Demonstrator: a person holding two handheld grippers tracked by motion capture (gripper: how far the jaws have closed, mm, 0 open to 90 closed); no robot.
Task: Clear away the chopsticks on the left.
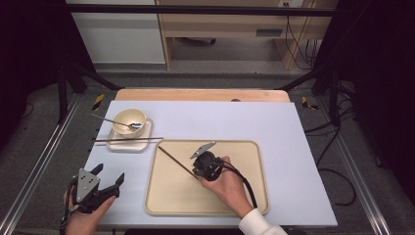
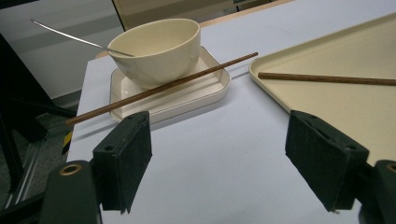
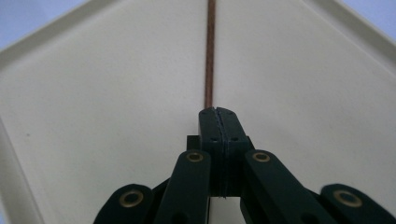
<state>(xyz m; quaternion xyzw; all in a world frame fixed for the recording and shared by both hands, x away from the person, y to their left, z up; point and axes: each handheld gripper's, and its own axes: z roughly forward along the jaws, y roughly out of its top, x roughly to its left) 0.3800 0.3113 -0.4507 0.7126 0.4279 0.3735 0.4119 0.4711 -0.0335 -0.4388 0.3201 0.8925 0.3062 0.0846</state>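
Observation:
A brown chopstick point(image 1: 175, 160) lies slanted over the cream tray point(image 1: 244, 196), and my right gripper point(image 1: 197, 174) is shut on its near end. In the right gripper view the stick point(image 3: 210, 51) runs straight out from the closed jaws point(image 3: 218, 114) above the tray floor point(image 3: 102, 107). A second chopstick point(image 1: 128, 140) rests across a small cream dish point(image 1: 130, 145) that holds a bowl point(image 1: 128, 120) with a metal spoon point(image 1: 110, 120) in it. My left gripper point(image 1: 110, 176) hovers open over the table's front left; between its pads point(image 2: 126, 158) I see the bowl point(image 2: 159, 49) and that chopstick point(image 2: 161, 88).
The pale blue table top point(image 1: 288, 142) has bare room to the right of the tray and behind it. Its front edge runs close under both hands. A black frame and cables stand on the floor around the table.

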